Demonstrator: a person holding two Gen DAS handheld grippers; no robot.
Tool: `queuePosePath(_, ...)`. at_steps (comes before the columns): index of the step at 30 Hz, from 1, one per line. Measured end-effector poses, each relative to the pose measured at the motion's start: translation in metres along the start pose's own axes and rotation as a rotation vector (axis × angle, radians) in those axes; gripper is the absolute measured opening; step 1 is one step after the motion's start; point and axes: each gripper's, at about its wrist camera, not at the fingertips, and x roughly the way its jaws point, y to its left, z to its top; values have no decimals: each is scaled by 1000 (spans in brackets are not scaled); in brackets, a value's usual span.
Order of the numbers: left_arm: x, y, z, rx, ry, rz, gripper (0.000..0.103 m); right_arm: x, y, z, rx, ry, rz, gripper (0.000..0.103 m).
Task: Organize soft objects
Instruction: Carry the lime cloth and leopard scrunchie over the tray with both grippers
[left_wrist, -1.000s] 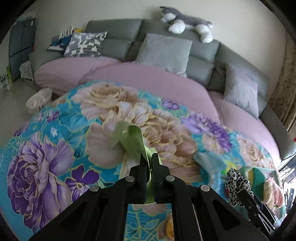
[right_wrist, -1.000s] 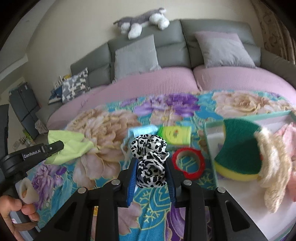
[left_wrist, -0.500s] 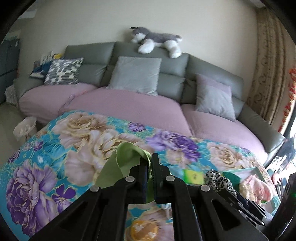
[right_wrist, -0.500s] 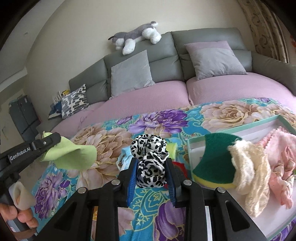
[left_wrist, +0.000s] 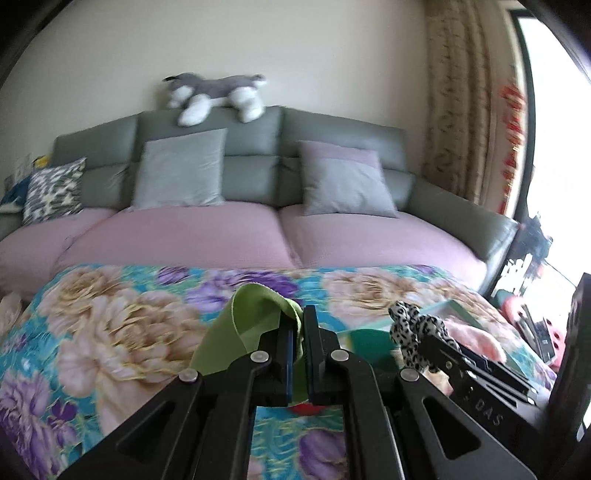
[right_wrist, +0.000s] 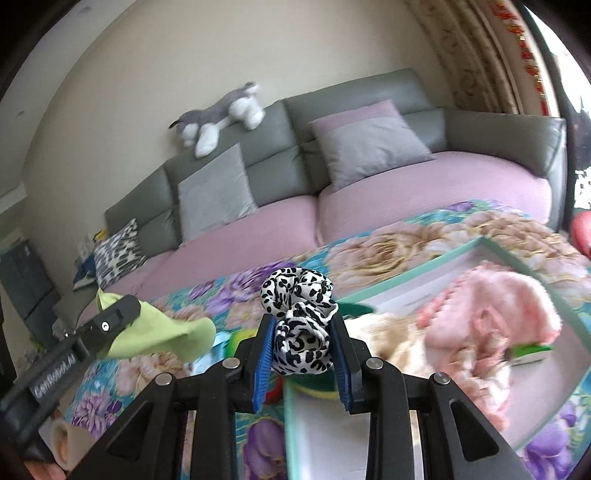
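Note:
My left gripper (left_wrist: 299, 325) is shut on a light green cloth (left_wrist: 243, 325) and holds it in the air above the floral table cover. The cloth also shows in the right wrist view (right_wrist: 166, 332), hanging from the left gripper (right_wrist: 122, 314). My right gripper (right_wrist: 301, 332) is shut on a black-and-white leopard-print scrunchie (right_wrist: 299, 314), held near the left edge of a green-rimmed white tray (right_wrist: 417, 273). The tray holds a pink fluffy item (right_wrist: 491, 306), a cream fluffy item (right_wrist: 399, 339) and a green sponge (left_wrist: 369, 339). The scrunchie also shows in the left wrist view (left_wrist: 413, 325).
A floral cover (left_wrist: 110, 332) lies over the table. Behind it stands a grey sofa with pink seat covers (left_wrist: 184, 236), several cushions and a plush husky (left_wrist: 214, 88) on its back. A red tape roll (left_wrist: 304, 408) lies on the cover below the grippers.
Both grippers have swung to the right with their loads. The right gripper with the scrunchie is now at the tray's edge, and the green cloth has moved closer to the tray.

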Motion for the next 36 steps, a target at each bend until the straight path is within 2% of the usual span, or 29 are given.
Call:
queuePosePath(9, 7, -53, -3, 65, 0, -127, 5, -23, -52, 15, 73, -53, -100, 32)
queuePosePath(16, 11, -91, -3, 119, -38, -218, 5, -38, -89, 20, 135, -78, -174, 32)
queuePosePath(29, 22, -143, -17, 218, -94, -360, 5, -53, -123, 24, 172, -102, -258, 32)
queuePosePath(31, 26, -146, -20, 232, -85, -358, 5, -52, -128, 24, 185, -97, -256, 32)
queuePosePath(36, 54, -146, -33, 211, 21, -336, 5, -40, -132, 20, 193, -62, -245, 32)
